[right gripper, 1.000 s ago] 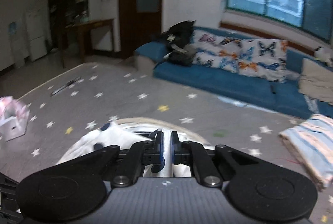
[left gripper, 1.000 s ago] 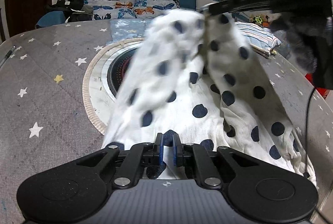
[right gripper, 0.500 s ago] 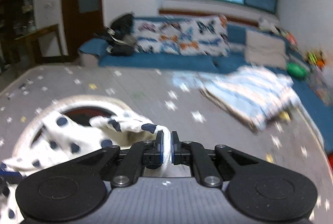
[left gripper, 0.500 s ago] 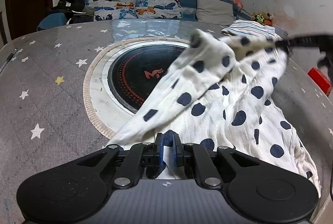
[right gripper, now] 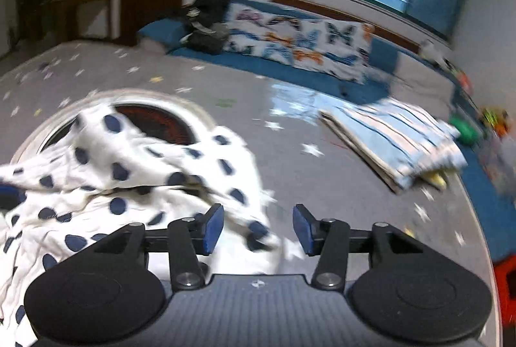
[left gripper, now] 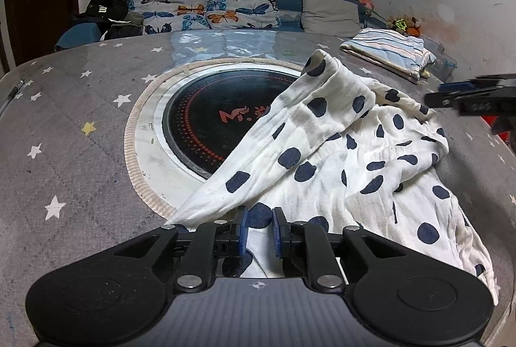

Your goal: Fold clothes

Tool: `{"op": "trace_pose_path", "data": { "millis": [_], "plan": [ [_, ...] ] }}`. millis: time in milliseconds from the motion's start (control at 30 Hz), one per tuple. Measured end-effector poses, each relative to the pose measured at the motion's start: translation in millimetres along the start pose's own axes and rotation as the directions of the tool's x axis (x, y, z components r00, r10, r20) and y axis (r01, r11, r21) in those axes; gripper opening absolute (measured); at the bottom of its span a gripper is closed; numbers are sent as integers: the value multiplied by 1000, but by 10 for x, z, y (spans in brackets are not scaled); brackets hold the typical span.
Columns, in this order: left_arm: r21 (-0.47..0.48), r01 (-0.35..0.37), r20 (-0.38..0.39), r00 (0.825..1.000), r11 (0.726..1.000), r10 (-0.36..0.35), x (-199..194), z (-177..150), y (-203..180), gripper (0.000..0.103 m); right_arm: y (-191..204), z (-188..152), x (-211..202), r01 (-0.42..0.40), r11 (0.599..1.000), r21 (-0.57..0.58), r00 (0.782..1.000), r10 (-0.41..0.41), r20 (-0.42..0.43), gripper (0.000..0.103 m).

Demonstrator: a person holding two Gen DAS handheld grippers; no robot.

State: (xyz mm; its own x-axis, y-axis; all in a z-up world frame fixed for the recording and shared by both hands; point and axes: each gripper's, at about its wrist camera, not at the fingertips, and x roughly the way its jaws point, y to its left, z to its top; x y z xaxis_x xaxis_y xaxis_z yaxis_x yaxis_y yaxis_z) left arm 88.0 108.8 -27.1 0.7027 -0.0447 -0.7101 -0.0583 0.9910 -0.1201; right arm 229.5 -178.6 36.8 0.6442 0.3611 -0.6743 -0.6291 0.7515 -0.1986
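Observation:
A white garment with dark blue dots (left gripper: 338, 153) lies rumpled on the grey star-print table (left gripper: 64, 137), partly over the round black cooktop (left gripper: 206, 127). My left gripper (left gripper: 259, 226) is shut on the garment's near edge. My right gripper (right gripper: 254, 229) is open and empty, just above the garment's right edge (right gripper: 135, 185). It also shows at the right edge of the left wrist view (left gripper: 467, 95), beyond the cloth.
A folded blue-striped cloth (left gripper: 390, 52) lies at the table's far right, seen also in the right wrist view (right gripper: 403, 140). A sofa with butterfly cushions (left gripper: 209, 5) and a black bag (left gripper: 109, 8) stands behind the table. A pen (left gripper: 13, 92) lies far left.
My right gripper carried its corner of the garment to the right, then opened and let it go. The cloth dropped onto the table. My left gripper stayed put.

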Motion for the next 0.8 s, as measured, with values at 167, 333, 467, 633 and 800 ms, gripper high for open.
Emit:
{"op": "trace_pose_path", "data": {
  "millis": [167,333,467,633,800],
  "plan": [
    [-2,6,-2,1000,1000,-6,-9,-5,6,20,232,92,376,-37,996,-83,999,34,-35,50],
    [-1,14,-4,1000,1000,-14,4,1,7,25,123,287,587,-7,996,-91,1000,5,-20,54],
    [-1,16,-3,1000,1000,-16,8,-5,-3,28,-263,502,649,72,997,4,997,-72,18,54],
    [3,19,-4,1000,1000,-19,5,-5,-13,31,-769,627,659,155,977,145,987,-161,30,55],
    [9,20,-3,1000,1000,-20,2,-6,-40,35,-807,591,635,112,981,157,993,-118,27,55]
  ]
}}
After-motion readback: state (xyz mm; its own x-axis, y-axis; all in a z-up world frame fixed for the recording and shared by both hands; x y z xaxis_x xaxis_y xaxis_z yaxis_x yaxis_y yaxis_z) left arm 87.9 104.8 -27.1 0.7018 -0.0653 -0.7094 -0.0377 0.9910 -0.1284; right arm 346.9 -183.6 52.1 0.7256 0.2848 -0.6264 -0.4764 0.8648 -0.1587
